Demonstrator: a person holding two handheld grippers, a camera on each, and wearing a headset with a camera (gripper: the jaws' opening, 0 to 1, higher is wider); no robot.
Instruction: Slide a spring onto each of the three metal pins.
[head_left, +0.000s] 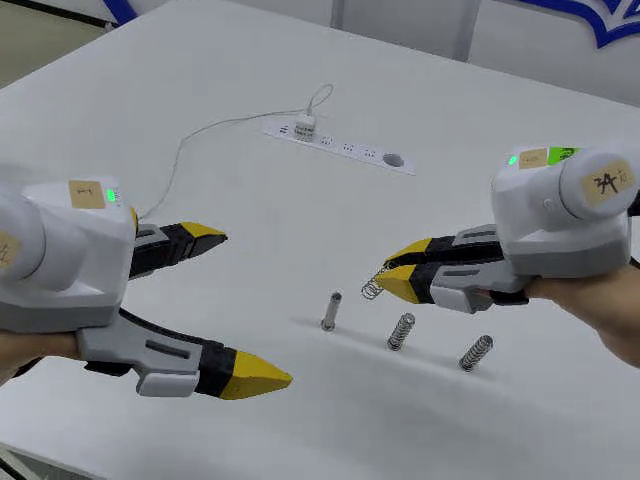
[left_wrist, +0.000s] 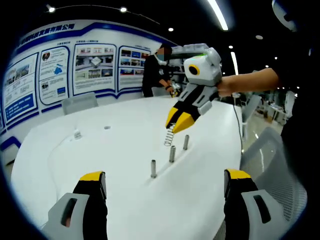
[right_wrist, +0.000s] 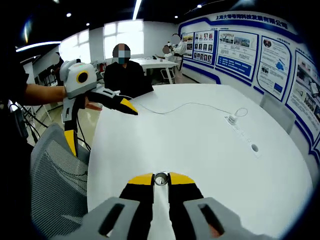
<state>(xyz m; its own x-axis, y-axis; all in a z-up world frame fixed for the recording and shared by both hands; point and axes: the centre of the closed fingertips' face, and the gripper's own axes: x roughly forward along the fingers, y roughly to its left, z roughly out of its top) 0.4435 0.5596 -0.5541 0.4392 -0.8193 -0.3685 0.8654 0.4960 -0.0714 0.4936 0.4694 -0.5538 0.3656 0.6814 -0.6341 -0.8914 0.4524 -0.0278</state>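
Observation:
Three short metal pins stand in a row on the white table (head_left: 250, 90). The leftmost pin (head_left: 330, 311) is bare. The middle pin (head_left: 401, 331) and the right pin (head_left: 476, 352) each carry a spring. My right gripper (head_left: 388, 272) hovers above and to the right of the bare pin, shut on a third spring (head_left: 374, 287) that hangs from its tips. In the right gripper view that spring (right_wrist: 161, 178) shows end-on between the shut jaws. My left gripper (head_left: 235, 305) is held wide open left of the pins, with nothing in it. In the left gripper view, the spring (left_wrist: 170, 135) hangs above the pins.
A white power strip (head_left: 340, 147) with a plugged charger and cable lies at the far side of the table. A grey mesh chair (right_wrist: 55, 170) stands at the table edge. A seated person (right_wrist: 125, 75) and a standing person (left_wrist: 157, 70) are beyond the table.

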